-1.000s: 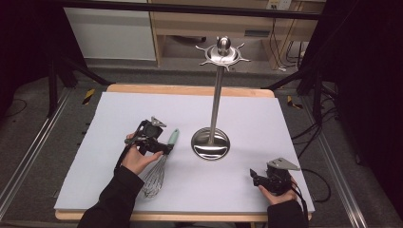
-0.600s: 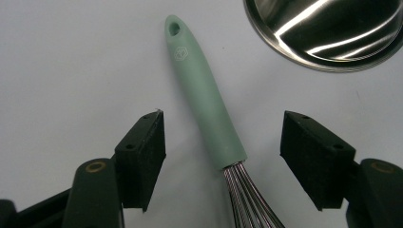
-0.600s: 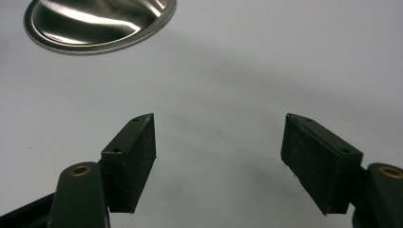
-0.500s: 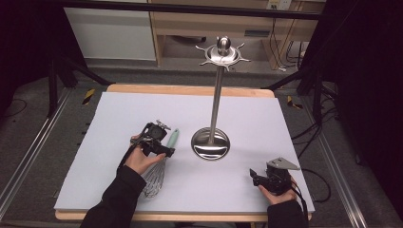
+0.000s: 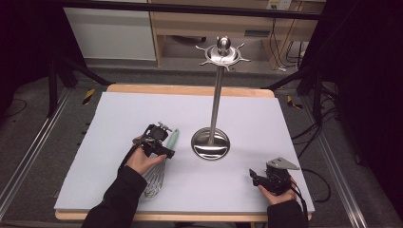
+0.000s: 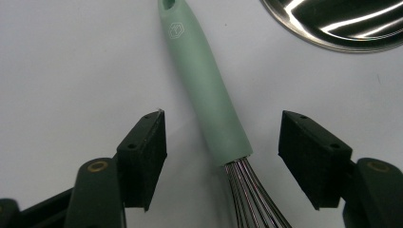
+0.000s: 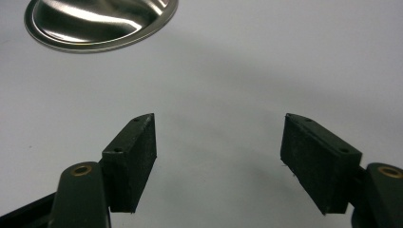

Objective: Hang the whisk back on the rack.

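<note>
A whisk lies on the white mat with its mint-green handle (image 5: 173, 137) pointing away and its wire loops (image 5: 154, 179) toward the person. My left gripper (image 5: 162, 148) hovers over it, open. In the left gripper view the handle (image 6: 204, 85) runs up between the two black pads (image 6: 145, 156), with gaps on both sides. The jaws have just been closing around it without touching. My right gripper (image 5: 255, 178) rests near the mat's front right, open, with bare mat between its pads (image 7: 133, 161).
A steel utensil stand rises mid-table: round base (image 5: 210, 144), thin pole (image 5: 216, 95) and hooked crown (image 5: 222, 53). Its base edge shows in both gripper views (image 6: 332, 23) (image 7: 95, 19). The wooden table edge (image 5: 190, 89) borders the mat.
My left gripper has edged slightly to the right over the whisk handle. The right hand has kept still.
</note>
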A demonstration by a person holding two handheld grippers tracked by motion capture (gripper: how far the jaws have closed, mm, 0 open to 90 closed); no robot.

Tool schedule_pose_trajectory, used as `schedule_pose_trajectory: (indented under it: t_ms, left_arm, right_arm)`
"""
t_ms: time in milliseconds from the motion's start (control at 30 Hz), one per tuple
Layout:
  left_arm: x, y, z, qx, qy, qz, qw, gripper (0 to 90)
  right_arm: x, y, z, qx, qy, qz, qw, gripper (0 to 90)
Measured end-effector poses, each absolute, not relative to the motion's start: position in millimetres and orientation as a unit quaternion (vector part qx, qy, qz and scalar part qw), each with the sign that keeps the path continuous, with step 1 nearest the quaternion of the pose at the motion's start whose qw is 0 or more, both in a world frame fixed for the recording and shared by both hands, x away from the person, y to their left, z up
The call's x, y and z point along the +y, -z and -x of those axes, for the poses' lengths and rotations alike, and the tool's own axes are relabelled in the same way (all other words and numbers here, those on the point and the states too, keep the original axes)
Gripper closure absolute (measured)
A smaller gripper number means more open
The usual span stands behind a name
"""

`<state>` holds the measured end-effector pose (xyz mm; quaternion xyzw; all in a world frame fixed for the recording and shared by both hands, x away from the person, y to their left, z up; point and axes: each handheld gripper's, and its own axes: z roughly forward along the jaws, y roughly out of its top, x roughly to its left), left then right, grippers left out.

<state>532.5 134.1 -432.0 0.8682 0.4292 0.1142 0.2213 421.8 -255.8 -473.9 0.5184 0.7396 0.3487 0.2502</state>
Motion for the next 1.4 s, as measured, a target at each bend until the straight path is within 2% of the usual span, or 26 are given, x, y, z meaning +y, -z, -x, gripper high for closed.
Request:
schedule_pose_trajectory:
  t_ms: [867,1400]
  left_arm:
    - [129,450,-543,0.457,-0.077,-0.865,0.191,58.7]
    - [124,449,-546,0.475,-0.079,-0.859,0.174,63.3]
  right_arm:
    - [-255,475,-423,0.744,-0.346,-0.515,0.248,29.9]
    - [-254,474,-422,0.746,-0.345,-0.514,0.246,30.0]
